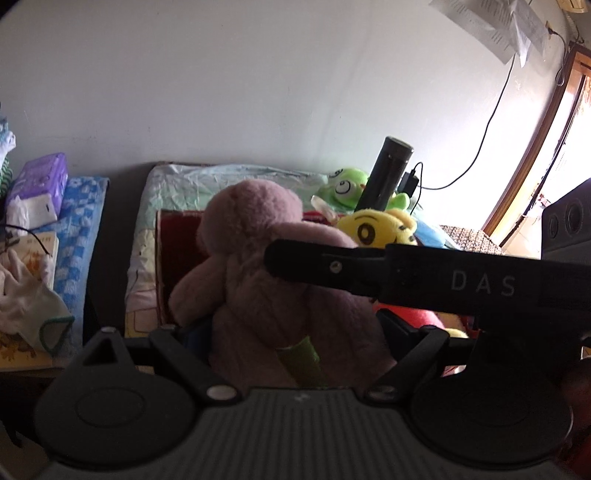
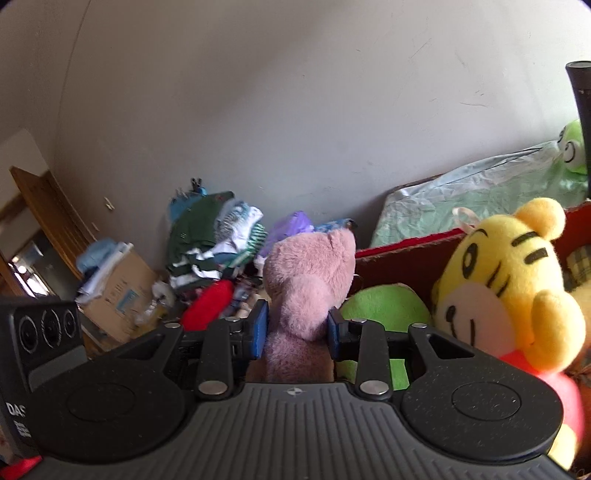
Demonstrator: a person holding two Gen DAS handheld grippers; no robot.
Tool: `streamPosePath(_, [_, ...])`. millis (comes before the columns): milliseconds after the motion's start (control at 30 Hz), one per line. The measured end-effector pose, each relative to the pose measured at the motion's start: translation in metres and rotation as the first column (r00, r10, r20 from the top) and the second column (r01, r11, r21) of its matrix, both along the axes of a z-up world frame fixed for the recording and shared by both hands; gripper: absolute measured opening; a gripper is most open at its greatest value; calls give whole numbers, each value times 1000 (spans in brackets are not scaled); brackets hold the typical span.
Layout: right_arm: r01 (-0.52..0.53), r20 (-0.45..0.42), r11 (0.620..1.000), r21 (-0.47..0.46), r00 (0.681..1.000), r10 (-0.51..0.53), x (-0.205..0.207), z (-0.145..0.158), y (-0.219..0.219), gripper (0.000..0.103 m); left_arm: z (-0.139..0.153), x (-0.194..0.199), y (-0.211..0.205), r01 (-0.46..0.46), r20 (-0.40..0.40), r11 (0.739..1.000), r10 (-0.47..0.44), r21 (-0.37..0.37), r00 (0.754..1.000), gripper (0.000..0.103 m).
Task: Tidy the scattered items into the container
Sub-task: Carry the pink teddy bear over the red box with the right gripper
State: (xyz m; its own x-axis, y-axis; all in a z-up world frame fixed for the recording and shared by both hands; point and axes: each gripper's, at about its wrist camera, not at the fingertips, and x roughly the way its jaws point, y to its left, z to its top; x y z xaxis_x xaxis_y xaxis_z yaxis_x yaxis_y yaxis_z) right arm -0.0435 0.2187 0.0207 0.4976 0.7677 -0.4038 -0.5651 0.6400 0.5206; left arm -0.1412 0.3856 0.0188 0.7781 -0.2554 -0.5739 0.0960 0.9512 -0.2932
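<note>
Pink plush bear (image 2: 308,284) clamped in right claw (image 2: 295,332).

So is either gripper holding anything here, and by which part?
The right gripper clamps the pink plush toy across a narrow part of its body. Whether the left gripper grips it cannot be told.

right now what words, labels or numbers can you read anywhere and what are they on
"D A S": pale letters on the black body of the right tool, seen from the left wrist.
"DAS", cut off at the picture's edge: on the body of the left tool, seen from the right wrist; the smaller lines under it are too blurred to read.
Papers on the wall: print too small to read.
Cardboard box: blue label unreadable.
</note>
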Motion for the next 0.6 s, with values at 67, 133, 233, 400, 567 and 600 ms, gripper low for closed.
streamPosePath(67, [3, -32, 1000, 7, 999, -3, 7, -7, -1, 34, -2, 1, -2, -3, -7, 1000, 3, 22, 1000, 88])
streamPosePath(133, [14, -34, 1000, -7, 999, -14, 9, -10, 0, 34, -2, 0, -2, 2, -6, 999, -2, 33, 1000, 87])
streamPosePath(233, [28, -19, 999, -34, 999, -28, 11, -11, 2, 34, 3, -8, 0, 10, 12, 999, -11, 40, 1000, 88])
streamPosePath(400, [7, -13, 998, -68, 1000, -8, 11, -12, 12, 34, 15, -27, 4, 29, 65, 999, -30, 21, 997, 88])
streamPosePath(567, [-19, -1, 993, -116, 1000, 19, 10, -14, 27, 34, 6, -21, -1, 39, 31, 999, -39, 18, 999, 88])
streamPosePath(600, [-20, -3, 993, -117, 1000, 20, 11, -14, 27, 34, 3, -20, 0, 40, 23, 999, -40, 4, 999, 88])
